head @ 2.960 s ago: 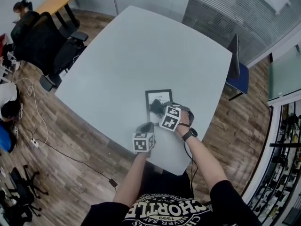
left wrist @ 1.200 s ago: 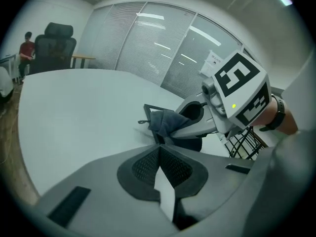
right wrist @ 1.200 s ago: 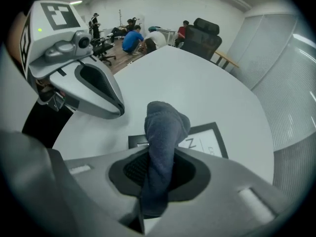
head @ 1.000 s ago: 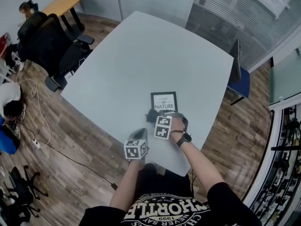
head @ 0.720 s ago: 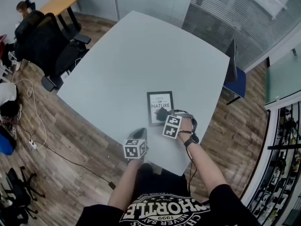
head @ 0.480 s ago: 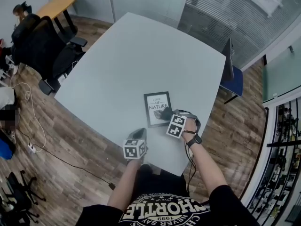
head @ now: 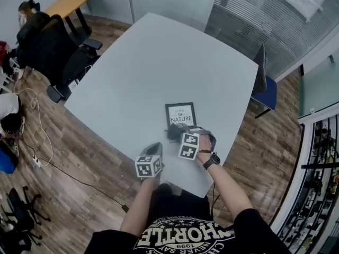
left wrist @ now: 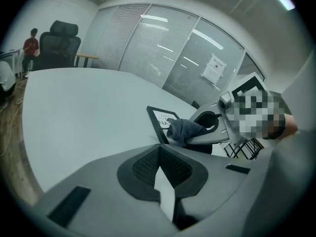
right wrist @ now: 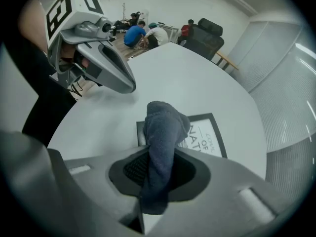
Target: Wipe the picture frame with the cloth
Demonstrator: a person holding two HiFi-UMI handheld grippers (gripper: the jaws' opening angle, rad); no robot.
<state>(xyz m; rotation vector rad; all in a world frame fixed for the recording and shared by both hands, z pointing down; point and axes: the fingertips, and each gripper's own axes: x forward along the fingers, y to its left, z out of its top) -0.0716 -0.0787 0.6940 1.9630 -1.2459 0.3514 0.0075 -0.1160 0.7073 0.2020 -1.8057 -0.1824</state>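
A black picture frame (head: 180,114) with a white print lies flat on the pale grey table (head: 159,62), toward its near edge. My right gripper (head: 178,133) is shut on a dark grey-blue cloth (head: 172,133), which sits at the frame's near edge. In the right gripper view the cloth (right wrist: 163,132) bunches up between the jaws of that gripper (right wrist: 156,177), over the frame's (right wrist: 205,132) near corner. My left gripper (head: 155,149) is shut on nothing, just left of the frame near the table's edge. In the left gripper view, the frame (left wrist: 159,118) and cloth (left wrist: 183,129) lie ahead of it (left wrist: 160,174).
Black office chairs (head: 50,49) stand off the table's left side, with a wooden table (head: 66,4) beyond. A blue chair (head: 265,86) stands at the table's right edge. Several people (right wrist: 145,31) are far off in the room. The table's near edge runs just under both grippers.
My right gripper has drawn the cloth from the frame's lower right part down toward me, to the frame's near edge. The left gripper has stayed near the table's edge.
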